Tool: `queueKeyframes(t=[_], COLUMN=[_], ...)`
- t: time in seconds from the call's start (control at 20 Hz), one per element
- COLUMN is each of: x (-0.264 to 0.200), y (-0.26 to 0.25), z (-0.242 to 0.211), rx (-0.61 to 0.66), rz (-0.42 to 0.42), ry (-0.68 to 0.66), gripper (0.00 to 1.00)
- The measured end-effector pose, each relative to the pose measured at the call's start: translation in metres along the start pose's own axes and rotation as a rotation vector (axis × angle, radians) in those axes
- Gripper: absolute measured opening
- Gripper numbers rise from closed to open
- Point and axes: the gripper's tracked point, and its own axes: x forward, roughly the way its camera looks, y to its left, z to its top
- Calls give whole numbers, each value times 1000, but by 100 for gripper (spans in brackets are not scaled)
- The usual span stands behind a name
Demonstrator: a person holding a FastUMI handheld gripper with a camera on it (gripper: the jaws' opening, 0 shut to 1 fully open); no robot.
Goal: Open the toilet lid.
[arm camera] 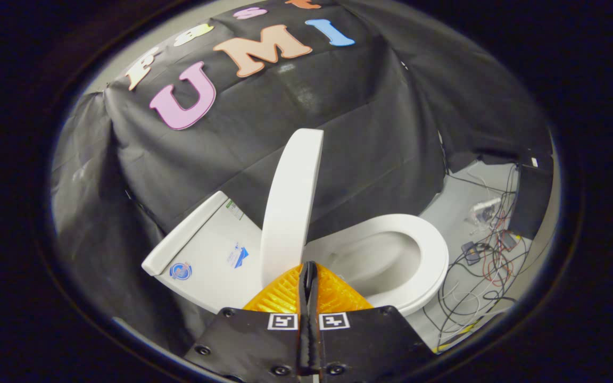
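A white toilet stands ahead of me, tilted in my view. Its lid [290, 207] is raised nearly upright, seen edge-on, rising from the hinge side just beyond my fingertips. To the right lies the seat [423, 250] around the open bowl [375, 266]. To the left is the tank top [205, 250] with stickers. My gripper [309, 268] has its fingers pressed together with nothing between them, the tips right at the lid's lower edge; whether they touch it I cannot tell.
Black cloth [338, 133] drapes the wall behind the toilet and down the left side. On the pale floor to the right lies a tangle of cables [482, 266] and small devices, with a dark box [532, 202] farther right.
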Motion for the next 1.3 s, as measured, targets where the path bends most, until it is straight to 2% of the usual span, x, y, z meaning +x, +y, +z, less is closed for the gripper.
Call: queueKeyframes(t=[0.6, 1.3], x=[1, 8], y=[43, 86], z=[8, 9], rx=[-141, -221], rz=[4, 45], ry=[-47, -110], gripper=[1, 0])
